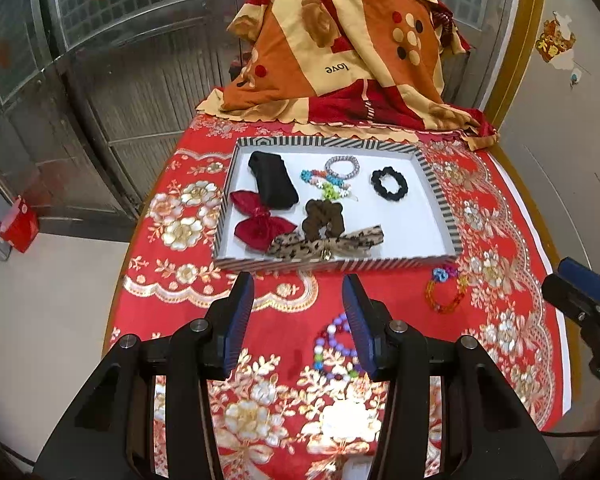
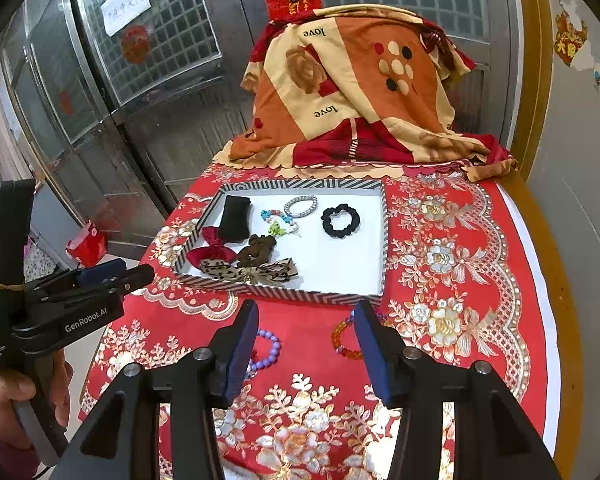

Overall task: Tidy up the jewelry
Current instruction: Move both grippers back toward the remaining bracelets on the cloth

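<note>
Tray (image 1: 440, 196) lay ahead of both grippers, striped rim, white floor. Inside it: black band (image 1: 274, 182), red bow (image 1: 256, 220), brown scrunchie (image 1: 324, 216), leopard bow (image 1: 324, 244), black scrunchie (image 1: 389, 182), clear coil tie (image 1: 342, 166) and a small beaded piece (image 1: 328, 184). The pieces were loosely grouped toward the left half, likely dropped in as gathered, leaving the right half bare for more.

Two pieces stayed outside on the red cloth (image 1: 172, 312). Purple bracelet (image 1: 334, 346) lay just below the left gripper (image 1: 300, 320), partly hidden behind its right finger. Orange bracelet (image 1: 446, 290) lay beyond and to that gripper's right, near the tray's front rim; from the right wrist view it sat just beside the right gripper's (image 2: 308, 342) right finger.

Left gripper: jaws apart, nothing between them, released. Right gripper: jaws apart too, empty, pads clear of both bracelets.

Pose: both grippers pitched steeply down toward the cloth, side by side and well apart. A hand (image 2: 18, 396) showed wrapped round the left gripper's handle, a dark red sleeve (image 2: 0, 448) below it.

Judgement: each gripper seemed lined up near its own bracelet, so these two would probably go in the tray next.
</note>
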Demonstrator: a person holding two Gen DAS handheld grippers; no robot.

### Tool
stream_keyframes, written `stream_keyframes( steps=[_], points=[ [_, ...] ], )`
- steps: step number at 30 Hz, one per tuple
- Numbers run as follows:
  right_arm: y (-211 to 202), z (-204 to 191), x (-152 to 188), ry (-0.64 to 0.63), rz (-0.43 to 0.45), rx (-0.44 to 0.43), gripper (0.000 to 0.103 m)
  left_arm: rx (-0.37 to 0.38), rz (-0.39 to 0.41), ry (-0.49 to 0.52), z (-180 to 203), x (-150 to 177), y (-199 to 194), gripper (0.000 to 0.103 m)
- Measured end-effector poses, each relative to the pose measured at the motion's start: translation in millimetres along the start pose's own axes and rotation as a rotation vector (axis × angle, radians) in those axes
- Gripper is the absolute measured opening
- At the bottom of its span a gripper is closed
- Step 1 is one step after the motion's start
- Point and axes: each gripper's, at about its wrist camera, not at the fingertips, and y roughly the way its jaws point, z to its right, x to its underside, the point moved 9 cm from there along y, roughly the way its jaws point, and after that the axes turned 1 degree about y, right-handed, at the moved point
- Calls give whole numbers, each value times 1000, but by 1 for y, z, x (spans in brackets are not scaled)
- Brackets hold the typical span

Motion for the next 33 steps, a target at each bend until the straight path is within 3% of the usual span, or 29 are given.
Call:
stream_keyframes(
  steps=[13, 33],
  points=[
    [-20, -8, 20, 2, 0, 21, 50, 18, -14, 27, -4, 27, -10, 45],
    [-11, -16, 27, -2, -29, 23, 54, 27, -43, 41, -6, 37, -9, 45]
  ],
)
